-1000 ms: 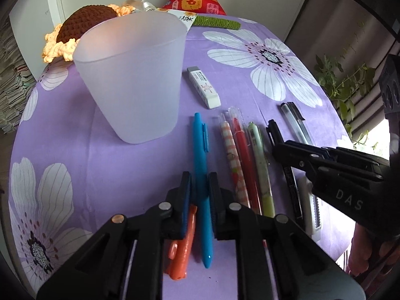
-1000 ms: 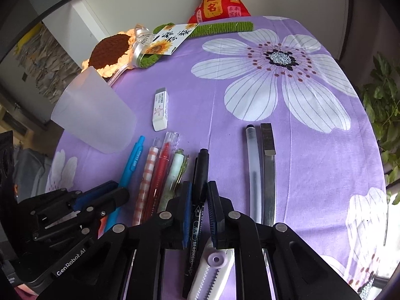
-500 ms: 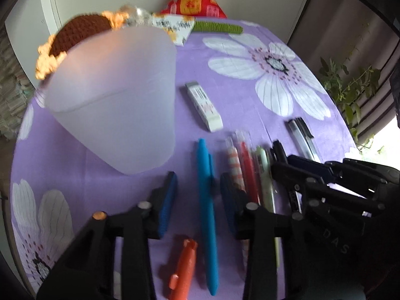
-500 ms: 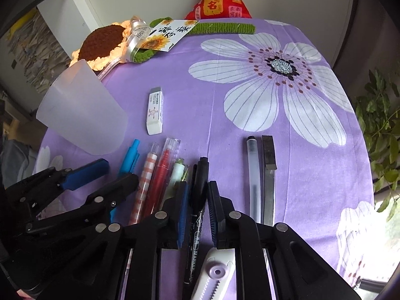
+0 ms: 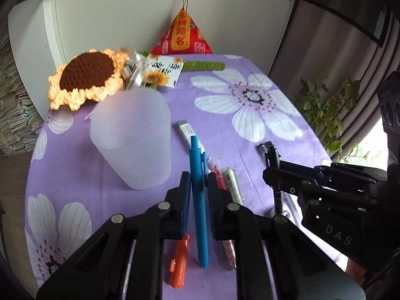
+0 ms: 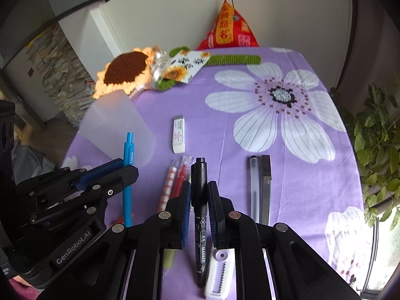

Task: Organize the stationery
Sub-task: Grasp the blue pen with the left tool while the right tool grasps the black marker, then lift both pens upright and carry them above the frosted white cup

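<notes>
While clamped in left tongs (image 5: 197,181), slim glossy blue pen (image 5: 198,200), frosted tapered cup (image 5: 132,140)

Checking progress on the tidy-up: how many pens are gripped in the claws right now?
2: the blue pen is clamped in the left claw, and the black marker is clamped in the right claw.

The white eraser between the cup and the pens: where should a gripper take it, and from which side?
Grip the eraser across its two long sides near mid-length, coming from above. It lies flat on the purple cloth, lengthwise pointing away from the camera, apart from the frosted cup and the pens, so both long sides look clear for the fingers. Its short ends would offer less hold.
</notes>
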